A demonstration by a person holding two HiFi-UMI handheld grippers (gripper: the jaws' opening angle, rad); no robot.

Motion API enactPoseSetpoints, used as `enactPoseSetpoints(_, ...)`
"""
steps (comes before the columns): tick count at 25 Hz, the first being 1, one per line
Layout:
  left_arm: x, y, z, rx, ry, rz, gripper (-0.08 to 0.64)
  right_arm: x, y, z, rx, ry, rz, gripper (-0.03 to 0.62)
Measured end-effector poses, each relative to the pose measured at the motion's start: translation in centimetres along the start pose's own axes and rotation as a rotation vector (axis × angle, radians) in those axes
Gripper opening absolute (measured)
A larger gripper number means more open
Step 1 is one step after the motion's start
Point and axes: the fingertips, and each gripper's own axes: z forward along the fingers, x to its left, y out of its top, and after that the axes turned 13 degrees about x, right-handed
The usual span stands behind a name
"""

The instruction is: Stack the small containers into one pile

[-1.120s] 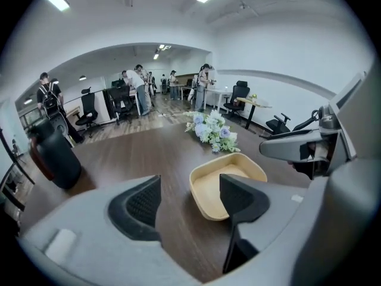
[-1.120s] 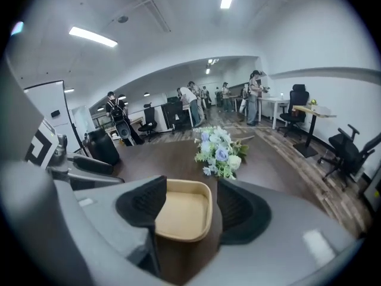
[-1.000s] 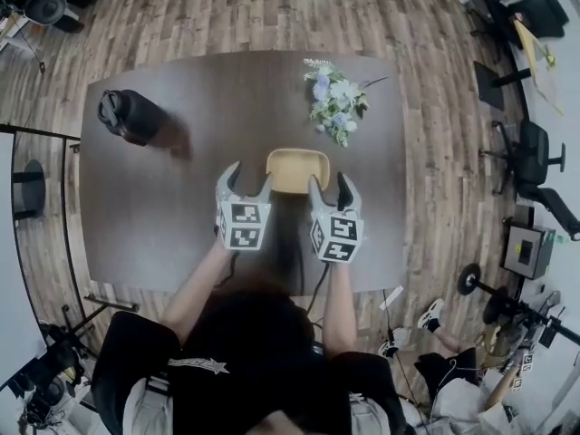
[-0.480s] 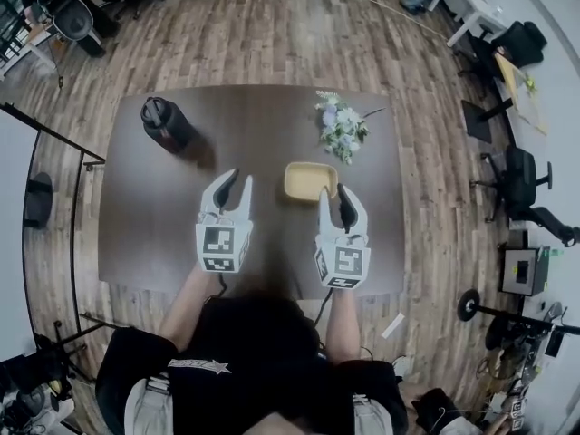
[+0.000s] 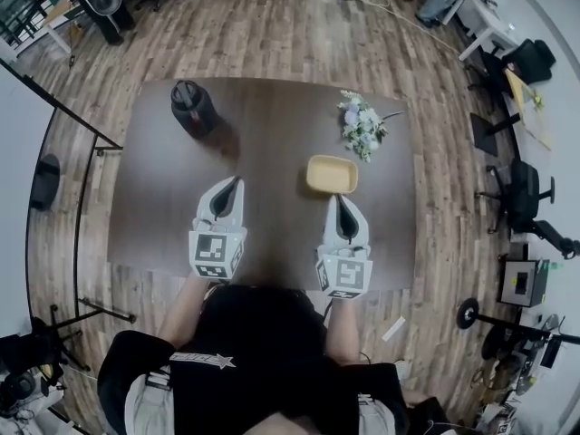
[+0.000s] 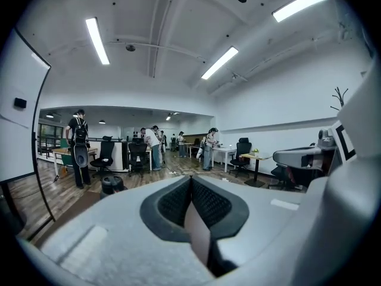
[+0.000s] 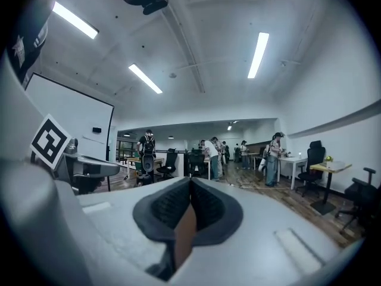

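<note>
A yellow container [image 5: 332,175] stands on the dark table [image 5: 272,134], right of the middle; from above it reads as a single piece, and I cannot tell how many are nested in it. My left gripper [image 5: 232,183] hovers left of it and nearer me. My right gripper [image 5: 338,201] hovers just in front of the container, apart from it. The jaws of both have just closed, pads pressed together with nothing between them. The left gripper view [image 6: 191,183] and the right gripper view [image 7: 190,186] look level across the room and show neither table nor container.
A black jug [image 5: 193,107] stands at the table's far left. A bunch of pale flowers [image 5: 364,125] lies at the far right, just beyond the container. Office chairs, desks and several people fill the room beyond the table.
Both grippers have drawn back from the sides of the yellow container toward me and risen, their jaws going from wide open to shut. The container stayed on the table.
</note>
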Motion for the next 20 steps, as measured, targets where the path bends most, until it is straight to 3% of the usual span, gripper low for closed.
enactPoseSetpoints(20,1.1,-0.4,-1.1,-0.002,0.008,-0.002,0.011,1.5,0.4,0.4,0.012,0.005,-0.011,0.006)
